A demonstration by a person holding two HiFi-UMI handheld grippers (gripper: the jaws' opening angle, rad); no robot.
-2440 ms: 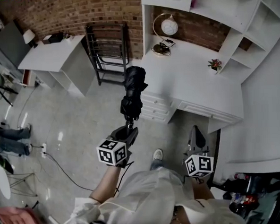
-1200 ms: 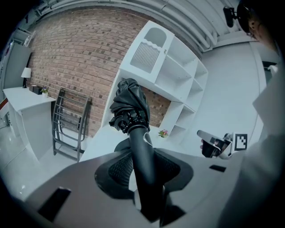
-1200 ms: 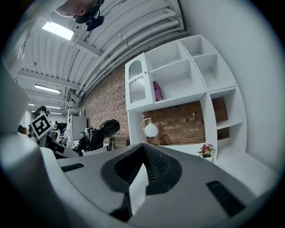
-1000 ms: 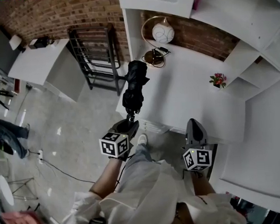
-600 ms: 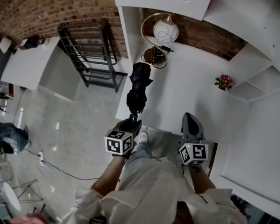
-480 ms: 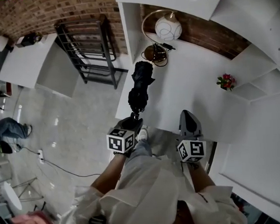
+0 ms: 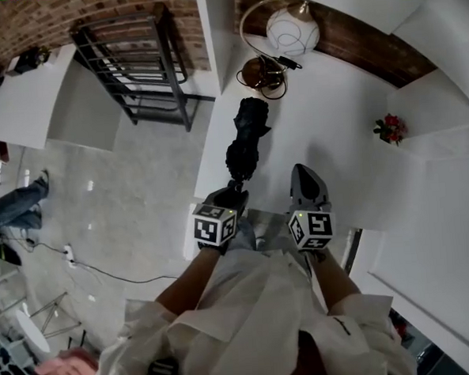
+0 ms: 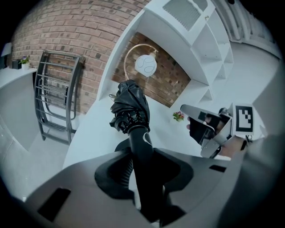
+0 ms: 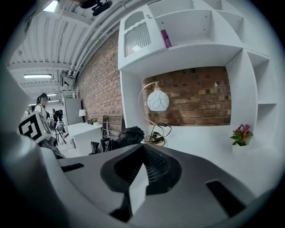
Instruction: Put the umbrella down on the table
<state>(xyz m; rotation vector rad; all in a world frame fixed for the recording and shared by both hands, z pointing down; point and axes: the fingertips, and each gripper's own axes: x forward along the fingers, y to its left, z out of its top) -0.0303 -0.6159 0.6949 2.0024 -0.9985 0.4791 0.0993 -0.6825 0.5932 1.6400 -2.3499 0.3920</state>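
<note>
Black folded umbrella [image 7: 248,142]: handle clamped in left gripper [image 7: 229,197]. Long axis runs away from the person, canopy end toward white globe lamp on brass base [image 7: 292,30]. It sits over white table [image 7: 333,121], near its left edge. Right gripper [image 7: 306,174] alongside, jaws together, empty. Small red potted flowers [image 7: 389,127] well apart, right.

Loose, seemingly white shirt [image 7: 250,316]

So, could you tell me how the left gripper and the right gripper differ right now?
The left gripper grips the folded black umbrella by its handle; the right gripper holds nothing. The left gripper's jaws stand apart round that handle; the right gripper's meet. Both point over the white table.
</note>
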